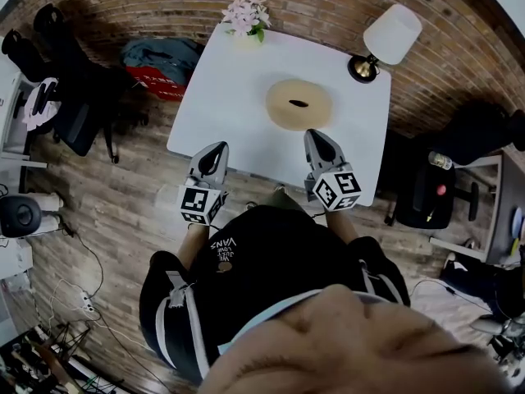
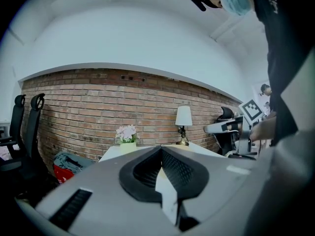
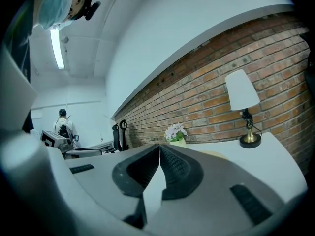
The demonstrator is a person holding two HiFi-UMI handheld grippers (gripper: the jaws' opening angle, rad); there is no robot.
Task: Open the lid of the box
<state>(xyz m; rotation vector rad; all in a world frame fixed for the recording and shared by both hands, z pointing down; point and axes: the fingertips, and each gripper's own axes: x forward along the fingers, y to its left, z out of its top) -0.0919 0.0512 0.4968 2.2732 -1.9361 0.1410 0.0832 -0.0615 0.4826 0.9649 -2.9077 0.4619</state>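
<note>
While the left gripper [image 1: 221, 145] and right gripper [image 1: 315, 133] are being held with jaws pressed together, empty, the round box [image 1: 299, 103] is being put at risk of being shoved, not opened.

The person [image 1: 271, 261] holds both tools out in front, side by side and well apart. The left gripper [image 1: 216, 149] and the right gripper [image 1: 315, 135] point toward the far side, tilted only slightly downward. Each has its jaws closed tip to tip, marker cubes at the near ends.
</note>
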